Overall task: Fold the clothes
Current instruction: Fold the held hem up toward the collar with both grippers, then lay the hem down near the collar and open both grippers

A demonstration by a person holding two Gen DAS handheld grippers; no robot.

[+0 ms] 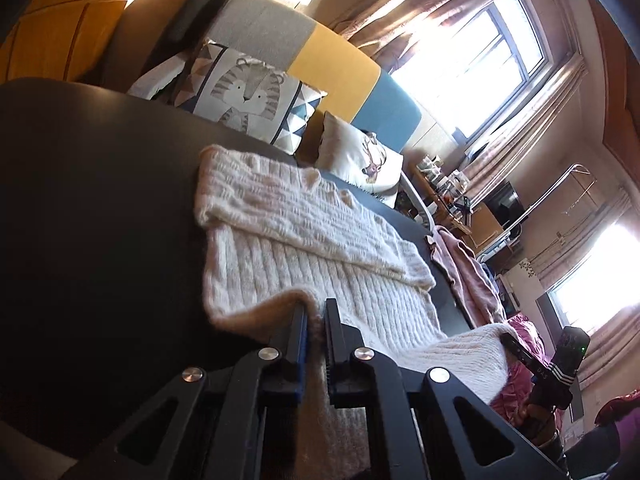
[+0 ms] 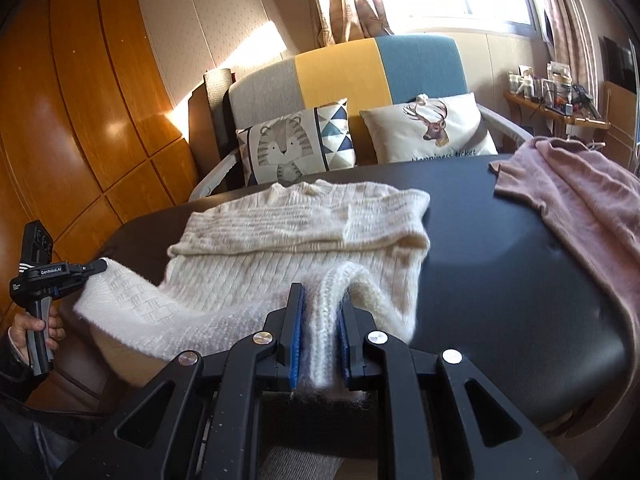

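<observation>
Cream knit sweater (image 2: 304,232) lies on the dark table (image 2: 500,264), sleeves already crossed over the chest. Hem raised off the near edge: left gripper (image 1: 316,320) pinches 1 corner, right gripper (image 2: 320,316) the other, fingers narrow on wool. Judged roughly halfway; bottom-to-top fold remains. Pink garment (image 2: 576,200) lies apart at the right, unfolded. 2 cushions (image 2: 296,144) behind.

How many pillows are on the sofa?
2. The tiger pillow leans on the sofa's grey and yellow back, and the deer pillow leans beside it on the blue side. The black table hides the seat, so more may be hidden.
</observation>
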